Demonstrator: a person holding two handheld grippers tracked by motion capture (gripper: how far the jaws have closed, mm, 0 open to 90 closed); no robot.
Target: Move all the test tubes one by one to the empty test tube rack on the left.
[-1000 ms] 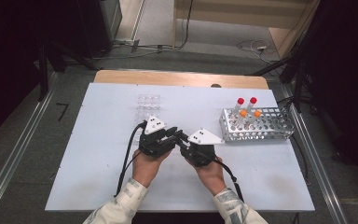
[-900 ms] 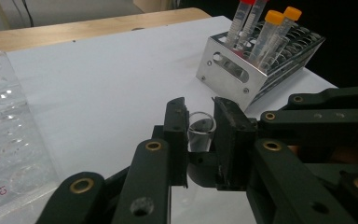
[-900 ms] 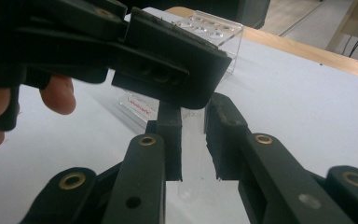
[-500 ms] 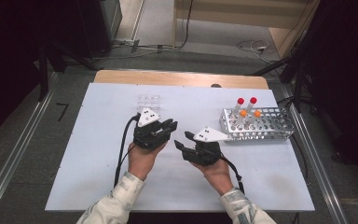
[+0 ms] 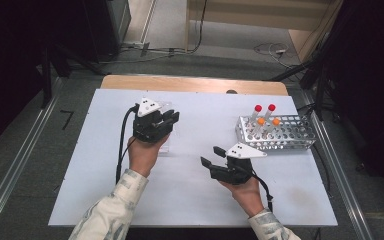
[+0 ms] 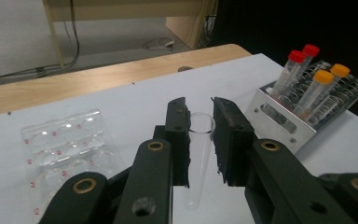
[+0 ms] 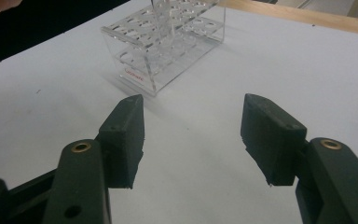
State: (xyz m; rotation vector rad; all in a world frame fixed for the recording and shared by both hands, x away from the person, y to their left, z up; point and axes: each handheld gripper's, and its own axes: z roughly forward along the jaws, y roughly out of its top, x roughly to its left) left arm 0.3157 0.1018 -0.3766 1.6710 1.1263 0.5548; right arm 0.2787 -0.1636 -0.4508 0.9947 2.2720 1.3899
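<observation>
Left gripper (image 6: 200, 140) clamped on clear tube (image 6: 198, 158), uncapped; pads (image 6: 179, 140) gripped upper part just below rim. Tube's long axis ran along jaws, open mouth toward fingertips, rounded bottom toward hand; most of length hung unsupported.

Right gripper (image 7: 191, 140) had just been opening; jaws wide, nothing between them, bare table (image 7: 200, 186) beneath.

Risks, judged: smooth tube could slip or pivot in pads; misaligned descent could catch bottom on edge of clear rack (image 5: 164, 142) beneath left fingers, tipping light rack.
</observation>
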